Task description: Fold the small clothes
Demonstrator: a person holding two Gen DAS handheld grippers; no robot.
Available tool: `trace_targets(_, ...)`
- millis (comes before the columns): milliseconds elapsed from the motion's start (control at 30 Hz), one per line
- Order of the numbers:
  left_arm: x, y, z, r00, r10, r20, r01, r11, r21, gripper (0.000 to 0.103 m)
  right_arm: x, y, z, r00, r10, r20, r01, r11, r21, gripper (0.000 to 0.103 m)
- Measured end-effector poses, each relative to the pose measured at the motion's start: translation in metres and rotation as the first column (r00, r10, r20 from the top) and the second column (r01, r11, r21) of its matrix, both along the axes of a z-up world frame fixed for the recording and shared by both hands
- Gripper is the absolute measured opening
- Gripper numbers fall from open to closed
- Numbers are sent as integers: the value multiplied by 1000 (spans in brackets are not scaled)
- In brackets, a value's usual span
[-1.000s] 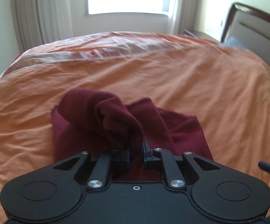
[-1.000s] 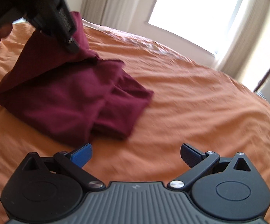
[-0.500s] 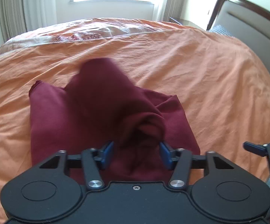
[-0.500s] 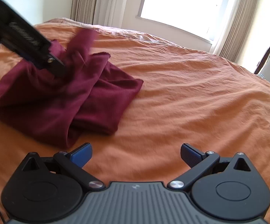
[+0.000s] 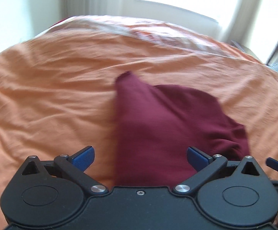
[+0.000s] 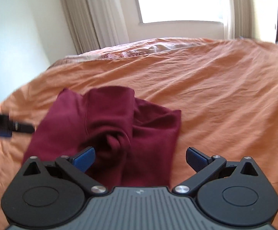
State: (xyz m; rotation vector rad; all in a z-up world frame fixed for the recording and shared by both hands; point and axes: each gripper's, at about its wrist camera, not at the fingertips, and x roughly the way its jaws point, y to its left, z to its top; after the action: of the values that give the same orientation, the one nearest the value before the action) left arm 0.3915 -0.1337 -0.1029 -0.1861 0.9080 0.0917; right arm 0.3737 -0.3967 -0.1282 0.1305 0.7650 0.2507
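- Two hand-held grippers hang over one maroon garment (image 5: 169,130), which lies on an orange bedspread (image 5: 52,95) — the landmark for everything below is that garment.
- Left gripper (image 5: 140,158): its blue-padded fingers (image 5: 83,157) are spread wide with nothing between them touching; the garment's near part runs under the gap between them, and its left edge lies just inside the left finger.
- Right gripper (image 6: 140,158): released as well, jaws wide apart. Its left finger (image 6: 85,158) sits just over a bunched roll at the garment's near middle, while the right finger is out past the garment's right edge, above bare bedspread (image 6: 225,105).
- In the right wrist view the garment (image 6: 110,118) shows a folded flap laid across its middle, a rumpled roll below that flap, and a flat corner reaching out to the right.
- In the left wrist view the cloth looks smoother, with a pointed corner on its far side and soft folds bunched at its right end — the picture is blurred.
- Left of the garment in the right wrist view, the other gripper's (image 6: 8,125) dark tip shows as a blur, close to the cloth's left edge; contact cannot be told.
- Beyond the garment, past the bed's far edge, stand pale curtains (image 6: 93,19) and a bright window (image 6: 177,0).
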Motion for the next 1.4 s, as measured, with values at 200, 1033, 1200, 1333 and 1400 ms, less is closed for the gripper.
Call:
trace_targets(200,15,27,-22,988,107,-112,-105,994,23,102,40,14,-2,986,-139,-96,139,990,-7,103)
trace_targets(1033,25,39,-36,990,63,-123,-66,998,-23,102,62,24,-11,985,-101,-139,116,988,105,97)
trace_targets(1200,29,41,-38,990,51,-128,-55,998,-25,102,74,31,-20,977,-107,-182,129,985,115,57)
trace_targets(1333,30,38,-37,990,39,-133,-43,999,-22,102,66,34,-16,984,-95,-151,108,991,83,17)
trace_targets(1400,30,36,-36,991,26,-133,-28,999,-15,102,60,27,-10,985,-101,-138,118,986,117,13)
